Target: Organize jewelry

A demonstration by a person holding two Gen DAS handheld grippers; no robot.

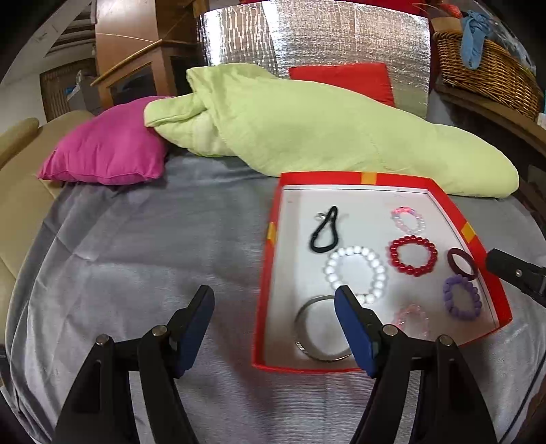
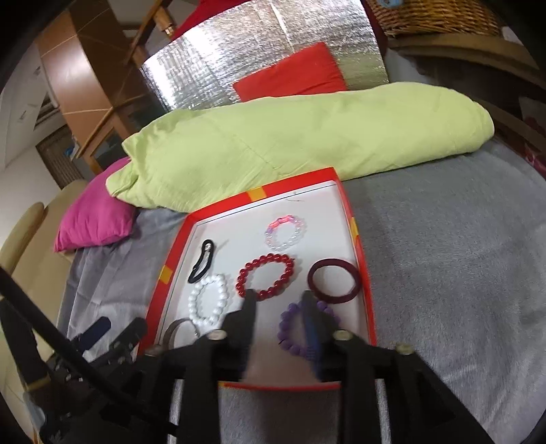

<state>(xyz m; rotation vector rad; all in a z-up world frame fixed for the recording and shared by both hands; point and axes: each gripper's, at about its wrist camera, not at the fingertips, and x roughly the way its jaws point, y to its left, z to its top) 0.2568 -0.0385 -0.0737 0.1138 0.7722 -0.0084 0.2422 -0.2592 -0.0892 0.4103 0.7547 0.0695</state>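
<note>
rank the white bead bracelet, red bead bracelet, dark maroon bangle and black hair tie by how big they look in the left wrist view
1. white bead bracelet
2. red bead bracelet
3. black hair tie and dark maroon bangle: these look about alike; the tie lies stretched long and thin, the bangle is seen at an angle by the box wall, so no ranking.

In the left wrist view, the near right finger of the left gripper (image 1: 274, 300) covers part of the white bead bracelet (image 1: 355, 269) and part of the plain silver metal bangle (image 1: 319, 329). The pale pink clear-bead bracelet (image 1: 411, 319) beside it is blurred, and its near edge is hidden behind that finger. At the right edge, only the black tip of the right gripper (image 2: 278, 297) shows. In the right wrist view, its fingers are motion-blurred and cover part of the purple bead bracelet (image 2: 290, 333). The silver bangle there is half hidden, and the wicker basket (image 2: 433, 17) is cut off at the top.
</note>
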